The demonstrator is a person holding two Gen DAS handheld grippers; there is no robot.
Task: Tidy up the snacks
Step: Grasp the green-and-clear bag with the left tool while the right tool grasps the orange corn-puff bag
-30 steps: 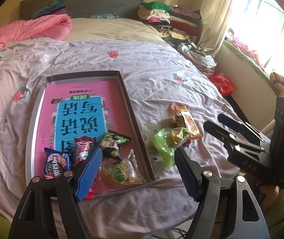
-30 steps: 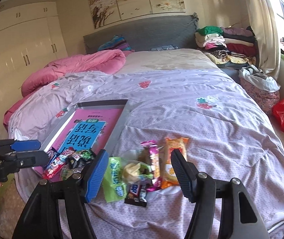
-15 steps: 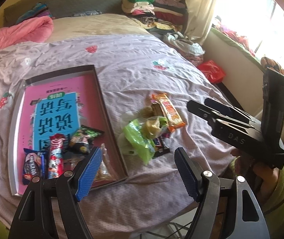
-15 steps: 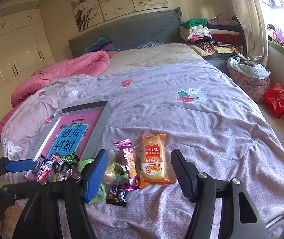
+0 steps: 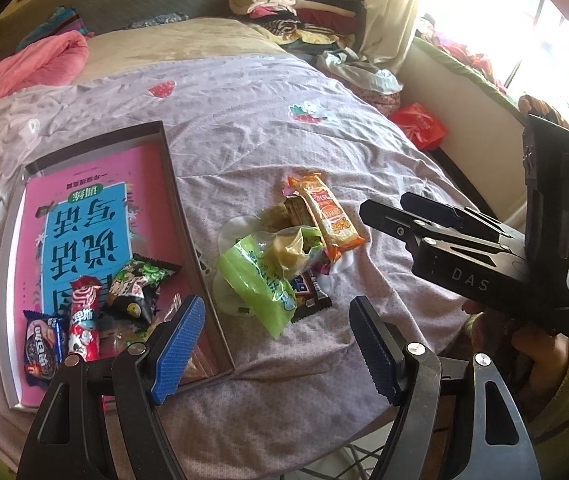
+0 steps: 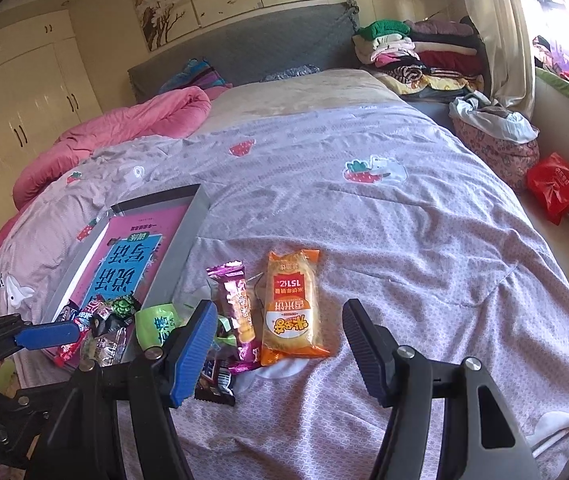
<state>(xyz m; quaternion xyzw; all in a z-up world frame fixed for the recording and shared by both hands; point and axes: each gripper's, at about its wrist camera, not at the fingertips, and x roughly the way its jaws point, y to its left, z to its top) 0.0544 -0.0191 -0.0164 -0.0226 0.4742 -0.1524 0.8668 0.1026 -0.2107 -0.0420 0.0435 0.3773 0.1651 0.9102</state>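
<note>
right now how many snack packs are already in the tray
4 that I can make out, all at the tray's near end: a blue pack, a red-and-white pack, a black-and-green pack, and a clear pack partly behind the left gripper. More may be hidden.

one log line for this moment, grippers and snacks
left gripper: open, empty | right gripper: open, empty | tray: several snacks in near end | snack pile: on bedspread beside tray | orange packet: untouched

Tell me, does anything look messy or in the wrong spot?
Yes. A jumbled pile of snack packets lies loose on the lilac bedspread, beside the shallow grey box instead of inside it. The long orange packet sits at the pile's edge. Only a few snacks are already in the box.
</note>
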